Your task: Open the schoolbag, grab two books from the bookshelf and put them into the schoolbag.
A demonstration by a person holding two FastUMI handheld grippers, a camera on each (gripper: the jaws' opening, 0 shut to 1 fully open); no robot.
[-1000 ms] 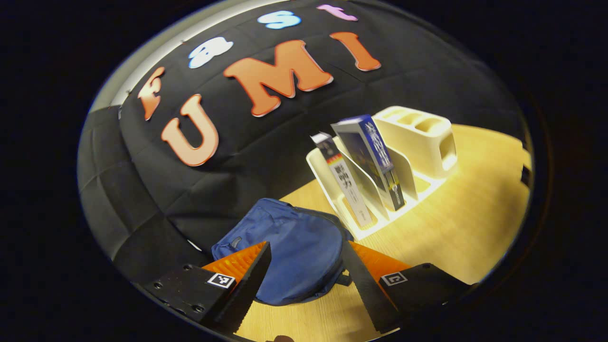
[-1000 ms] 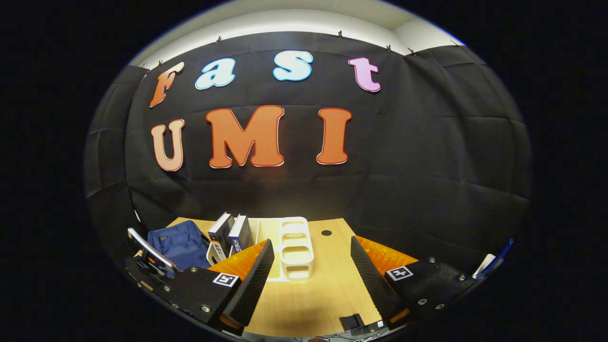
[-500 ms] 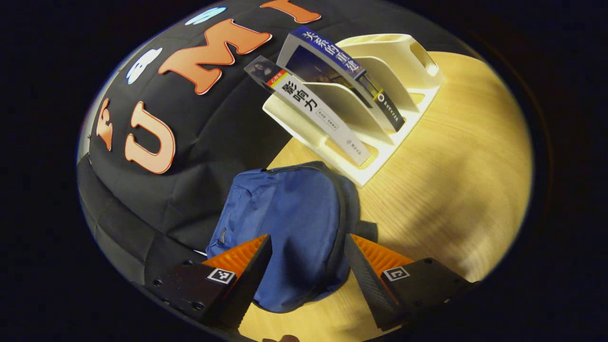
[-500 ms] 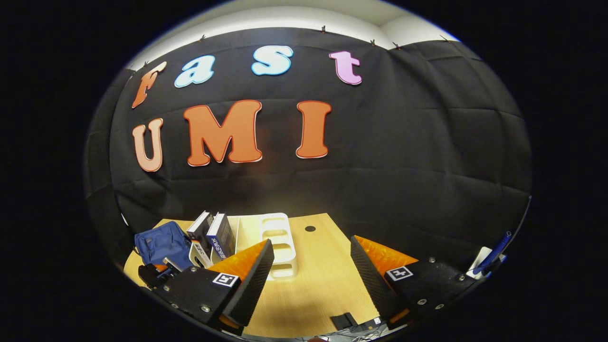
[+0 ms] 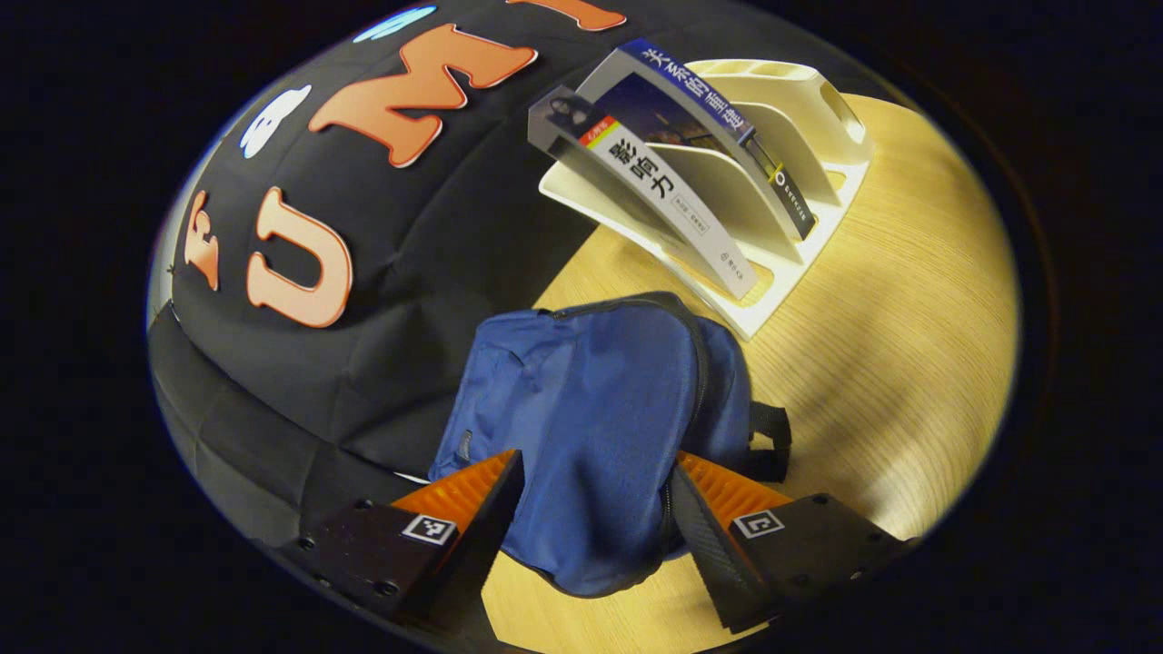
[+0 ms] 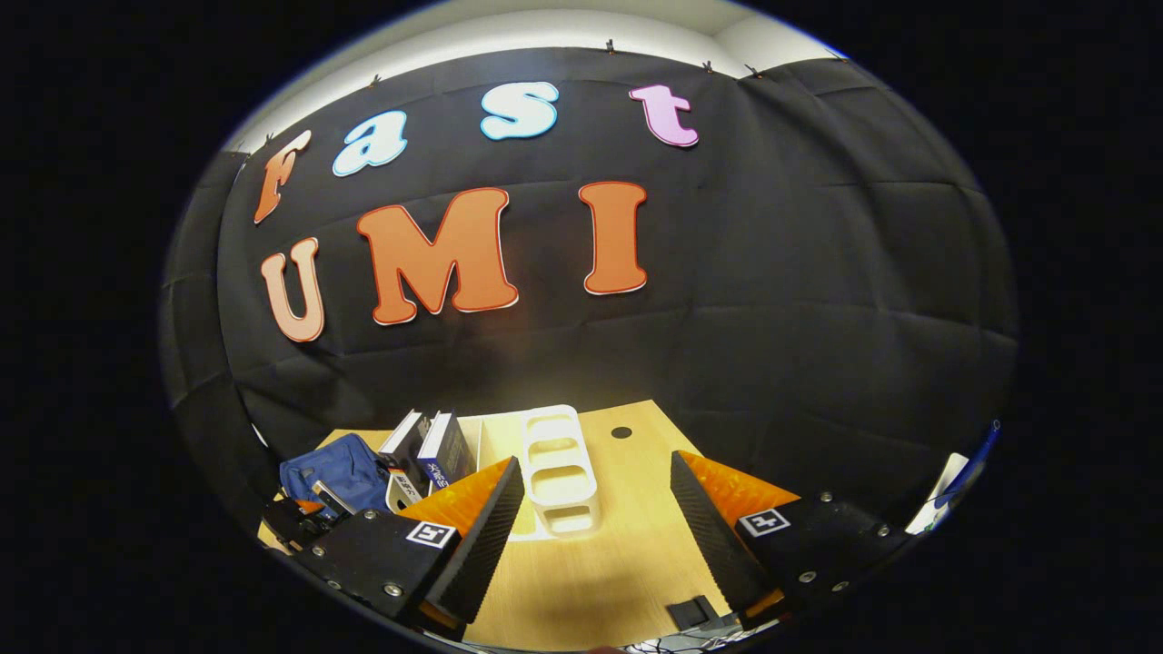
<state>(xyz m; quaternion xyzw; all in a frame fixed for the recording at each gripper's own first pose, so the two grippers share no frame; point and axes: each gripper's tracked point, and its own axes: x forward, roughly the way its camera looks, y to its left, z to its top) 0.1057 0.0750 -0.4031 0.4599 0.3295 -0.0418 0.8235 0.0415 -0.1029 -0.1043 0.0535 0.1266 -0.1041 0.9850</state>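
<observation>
In the left gripper view, the left claw [image 5: 591,536] sits at the bottom centre, its black ridged fingers with orange backs spread wide on either side of the blue fabric schoolbag [image 5: 600,427], gripping nothing. The bag lies flat on the pale wooden bench [image 5: 890,345] at the frame's centre, soft and creased, its zip closed along the curved upper edge and a black strap [image 5: 772,440] poking out at its right. Just beyond the bag, in the upper right, stands the cream plastic bookshelf [image 5: 800,118] with slanted dividers. A grey-and-white book [image 5: 668,204] and a dark blue book [image 5: 718,118] lean in its nearer slots.

In the right gripper view, the right claw [image 6: 591,522] at the bottom centre is likewise spread wide and holds nothing, well back from everything. Past it, the bookshelf [image 6: 559,468] stands mid-frame on the bench [image 6: 618,554], with the schoolbag [image 6: 341,472] at lower left and the left claw [image 6: 304,518] just over it. A small round hole [image 6: 621,432] marks the bench's far edge.
</observation>
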